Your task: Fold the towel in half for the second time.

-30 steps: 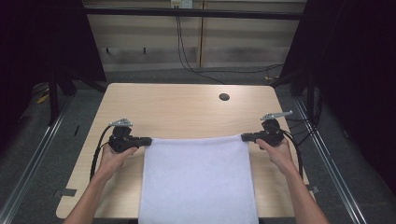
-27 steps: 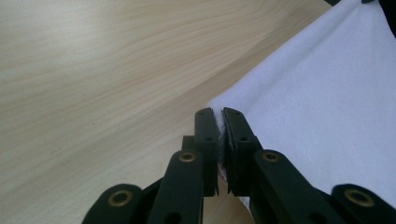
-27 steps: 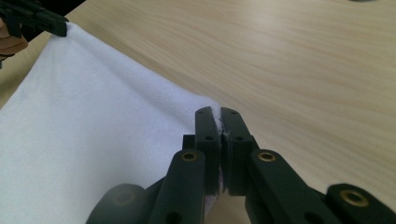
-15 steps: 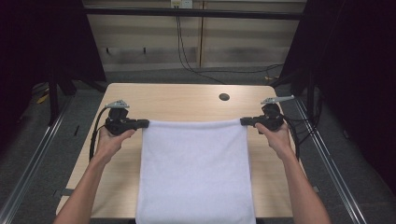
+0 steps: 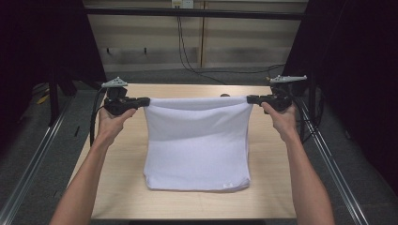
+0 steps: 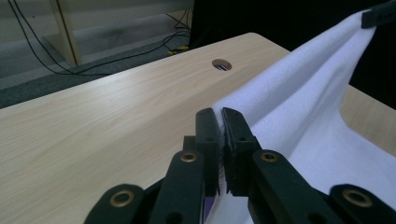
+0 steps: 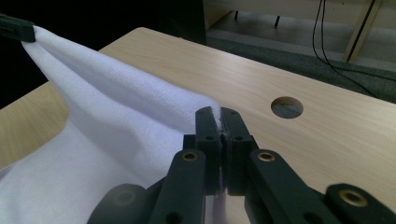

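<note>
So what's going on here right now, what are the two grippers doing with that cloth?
A person holds a white cloth stretched between two handheld grippers. The left gripper is clamped on one top corner and the right gripper on the other, jaws shut on the fabric in both gripper views. The top edge is lifted off the wooden table and pulled fairly taut with a slight sag, while the lower part lies on the tabletop, its near edge doubled in a fold.

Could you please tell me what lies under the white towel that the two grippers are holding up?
Under the white towel is the wooden table, on which its lower part rests. The left gripper and right gripper hold its upper corners. The tabletop beneath the cloth is covered, so anything there is unseen.
</note>
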The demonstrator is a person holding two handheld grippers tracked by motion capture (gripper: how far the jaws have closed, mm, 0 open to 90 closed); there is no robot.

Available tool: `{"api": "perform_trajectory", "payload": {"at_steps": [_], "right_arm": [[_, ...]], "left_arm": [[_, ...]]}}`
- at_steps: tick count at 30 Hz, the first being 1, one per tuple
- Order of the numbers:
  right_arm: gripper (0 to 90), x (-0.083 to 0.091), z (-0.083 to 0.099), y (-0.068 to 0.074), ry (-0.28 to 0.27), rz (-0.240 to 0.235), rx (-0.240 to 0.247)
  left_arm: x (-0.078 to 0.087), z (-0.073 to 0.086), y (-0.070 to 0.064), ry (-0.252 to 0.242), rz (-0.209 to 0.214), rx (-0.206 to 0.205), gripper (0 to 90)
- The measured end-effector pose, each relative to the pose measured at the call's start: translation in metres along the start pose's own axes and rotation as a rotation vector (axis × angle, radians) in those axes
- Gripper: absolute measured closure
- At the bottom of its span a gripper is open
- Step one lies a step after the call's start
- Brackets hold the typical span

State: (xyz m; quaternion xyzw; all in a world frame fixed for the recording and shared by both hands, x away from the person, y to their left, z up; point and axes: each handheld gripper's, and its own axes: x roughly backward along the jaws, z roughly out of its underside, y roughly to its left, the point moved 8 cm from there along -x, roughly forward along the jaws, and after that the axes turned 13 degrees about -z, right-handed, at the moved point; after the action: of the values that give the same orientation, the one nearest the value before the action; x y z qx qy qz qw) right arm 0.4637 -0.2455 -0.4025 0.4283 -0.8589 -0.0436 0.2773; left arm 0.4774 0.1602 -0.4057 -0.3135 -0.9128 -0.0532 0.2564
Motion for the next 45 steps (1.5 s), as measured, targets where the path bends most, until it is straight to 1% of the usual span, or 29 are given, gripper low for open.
{"api": "perform_trajectory", "payload": {"at_steps": [5, 7, 10, 11, 12, 14, 16, 18, 20, 24, 25, 26, 27, 28, 29, 30, 31, 32, 33, 34, 35, 37, 39, 40, 41, 42, 43, 44, 45], "right_arm": [[87.6, 0.012, 0.009, 0.017, 0.017, -0.014, 0.045], [87.5, 0.017, 0.010, 0.027, 0.000, -0.033, 0.057], [87.5, 0.024, 0.011, 0.043, -0.007, -0.048, 0.090], [87.5, 0.026, 0.012, 0.048, -0.009, -0.053, 0.105], [87.5, 0.028, 0.013, 0.053, -0.012, -0.062, 0.112], [87.5, 0.033, 0.018, 0.062, 0.000, -0.058, 0.137], [87.5, 0.035, 0.027, 0.068, 0.023, -0.062, 0.144], [87.5, 0.037, 0.040, 0.073, 0.025, -0.082, 0.137], [87.5, 0.039, 0.055, 0.078, 0.026, -0.090, 0.131], [87.4, 0.044, 0.093, 0.093, 0.060, -0.126, 0.124], [87.4, 0.044, 0.093, 0.093, 0.060, -0.126, 0.124], [87.2, 0.044, 0.117, 0.104, 0.096, -0.144, 0.115], [87.2, 0.044, 0.117, 0.104, 0.096, -0.144, 0.115], [87.1, 0.043, 0.126, 0.107, 0.113, -0.150, 0.114], [86.4, 0.038, 0.156, 0.116, 0.169, -0.166, 0.097], [85.8, 0.038, 0.162, 0.117, 0.183, -0.167, 0.093], [85.8, 0.038, 0.162, 0.117, 0.183, -0.167, 0.093], [78.2, 0.038, 0.183, 0.124, 0.220, -0.191, 0.064], [76.1, 0.039, 0.190, 0.125, 0.237, -0.190, 0.048], [73.5, 0.040, 0.199, 0.127, 0.256, -0.176, 0.042], [70.4, 0.042, 0.209, 0.130, 0.264, -0.179, 0.030], [67.2, 0.046, 0.218, 0.133, 0.275, -0.190, 0.011], [63.9, 0.050, 0.219, 0.132, 0.238, -0.186, -0.014], [61.2, 0.054, 0.214, 0.131, 0.194, -0.176, -0.015], [61.2, 0.054, 0.214, 0.131, 0.194, -0.176, -0.015], [54.0, 0.060, 0.202, 0.126, 0.104, -0.141, -0.022], [52.3, 0.062, 0.198, 0.124, 0.073, -0.129, -0.023], [50.1, 0.065, 0.194, 0.119, 0.041, -0.098, -0.017], [48.9, 0.067, 0.192, 0.115, 0.025, -0.080, -0.022]], "left_arm": [[0.025, 0.014, -0.009, 0.005, 0.029, -0.042, 86.2], [0.034, 0.016, -0.014, -0.003, 0.038, -0.045, 86.2], [0.049, 0.019, -0.025, -0.028, 0.053, -0.072, 86.2], [0.053, 0.020, -0.029, -0.048, 0.055, -0.082, 86.2], [0.057, 0.022, -0.031, -0.058, 0.057, -0.082, 86.2], [0.063, 0.030, -0.036, -0.073, 0.082, -0.061, 86.3], [0.064, 0.044, -0.039, -0.058, 0.084, -0.072, 86.2], [0.066, 0.059, -0.043, -0.046, 0.096, -0.055, 86.2], [0.068, 0.075, -0.048, -0.024, 0.103, -0.056, 86.2], [0.074, 0.115, -0.060, 0.040, 0.133, -0.080, 86.0], [0.074, 0.115, -0.060, 0.040, 0.133, -0.080, 85.9], [0.074, 0.127, -0.064, 0.063, 0.137, -0.078, 85.8], [0.074, 0.134, -0.067, 0.067, 0.144, -0.073, 85.8], [0.074, 0.147, -0.071, 0.096, 0.160, -0.074, 85.6], [0.074, 0.164, -0.078, 0.126, 0.166, -0.088, 85.3], [0.075, 0.172, -0.082, 0.155, 0.176, -0.091, 85.0], [0.075, 0.172, -0.082, 0.155, 0.176, -0.091, 84.1], [0.081, 0.184, -0.089, 0.188, 0.186, -0.103, 80.7], [0.085, 0.189, -0.093, 0.217, 0.197, -0.098, 77.3], [0.092, 0.193, -0.098, 0.219, 0.209, -0.101, 73.7], [0.097, 0.196, -0.102, 0.219, 0.220, -0.117, 73.1], [0.102, 0.201, -0.104, 0.226, 0.227, -0.115, 68.6], [0.105, 0.200, -0.100, 0.194, 0.213, -0.078, 62.9], [0.106, 0.196, -0.095, 0.154, 0.192, -0.058, 61.6], [0.106, 0.196, -0.095, 0.154, 0.192, -0.058, 58.9], [0.107, 0.186, -0.083, 0.092, 0.167, 0.002, 54.3], [0.106, 0.182, -0.075, 0.064, 0.145, 0.028, 51.4], [0.105, 0.178, -0.064, 0.041, 0.101, 0.035, 50.8], [0.104, 0.176, -0.055, 0.028, 0.075, 0.037, 52.5]]}}
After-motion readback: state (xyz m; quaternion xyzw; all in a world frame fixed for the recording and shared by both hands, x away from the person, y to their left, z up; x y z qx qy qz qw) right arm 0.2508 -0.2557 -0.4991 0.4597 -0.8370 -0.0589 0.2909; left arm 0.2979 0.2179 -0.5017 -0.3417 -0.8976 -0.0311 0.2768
